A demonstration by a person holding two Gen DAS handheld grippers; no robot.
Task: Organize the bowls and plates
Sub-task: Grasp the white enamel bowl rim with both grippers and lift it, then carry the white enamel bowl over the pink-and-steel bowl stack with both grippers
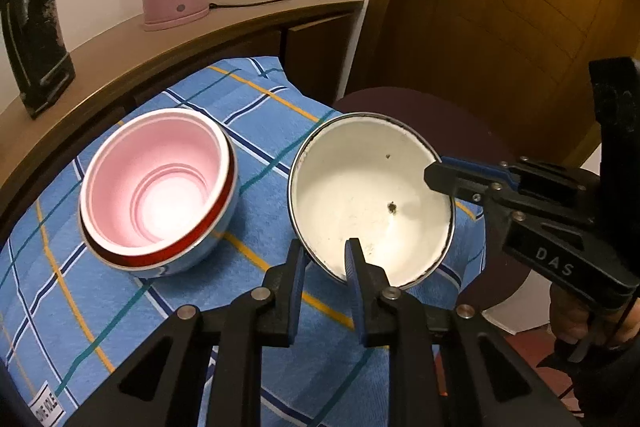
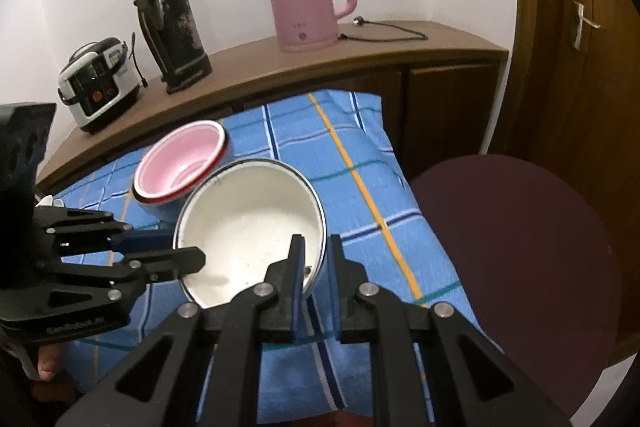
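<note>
**Two grippers hold the white bowl by its rim**

The job is part done. A pink bowl (image 1: 160,183) already sits inside a bowl with a red band (image 1: 188,247). This pair stands on the blue checked cloth (image 1: 248,107) that covers the table, toward its far left side. The white bowl (image 1: 368,195) is not stacked yet. It likely goes into the pink bowl next.

The white bowl is just beside the stacked pair, toward the right edge of the table. It looks tipped up, so I think it is being lifted. It is white inside, with a thin dark rim and a few small dark spots near the bottom. It looks like metal with a hard coat.

The left gripper (image 1: 324,259) has its jaws pinching the near rim. The right gripper (image 2: 316,259) has its jaws pinching the rim on the bowl's right side.

A pink kettle (image 2: 308,3) stands on the wooden cabinet (image 2: 320,59) behind.
</note>
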